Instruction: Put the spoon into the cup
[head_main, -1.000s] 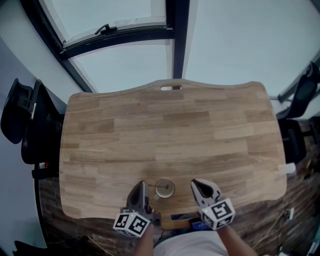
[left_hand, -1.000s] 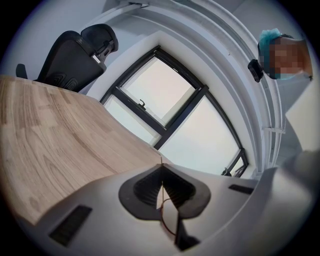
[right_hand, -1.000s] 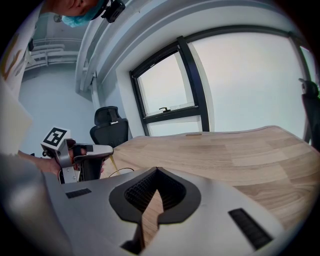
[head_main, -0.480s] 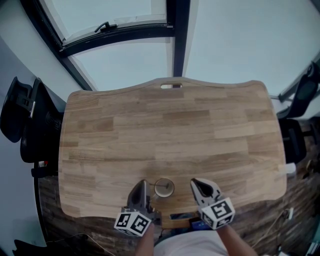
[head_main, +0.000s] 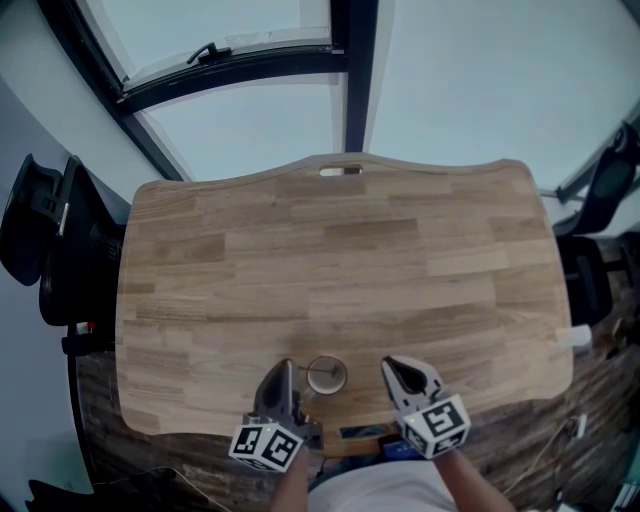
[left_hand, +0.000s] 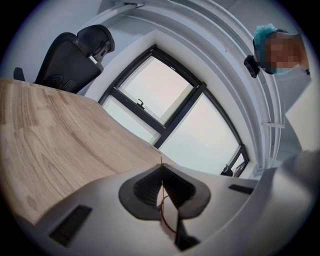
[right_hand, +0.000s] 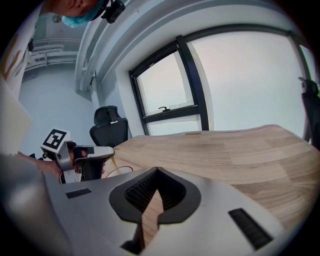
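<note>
Left gripper view shows the left gripper (left_hand: 161, 172) with its jaws pressed together on the thin stem of the spoon (left_hand: 161, 160), whose end pokes out just past the tips. Right gripper view shows the right gripper (right_hand: 157, 180) with its jaws meeting at the tips and nothing between them. Only wood grain shows through the narrow slit lower down.

Counted: two grippers, one spoon, one cup (head_main: 327, 376), one tabletop (head_main: 350, 250). A black office chair (head_main: 60, 240) stands off the left edge, and part of another (head_main: 600, 200) shows off the right edge.

The cup stands close to the near edge, about midway along it, between the two grippers. The left one is just beside it and the right one a little further off.

Head view alone shows the whole tabletop and the cup's round mouth from above, but the spoon there is hardly more than a faint line. Right gripper view looks across at the left gripper from the side. From there a yellowish sliver of spoon slants down from its tips toward the thin curve of the cup's rim. Whether the spoon's end is inside the cup cannot be told.
</note>
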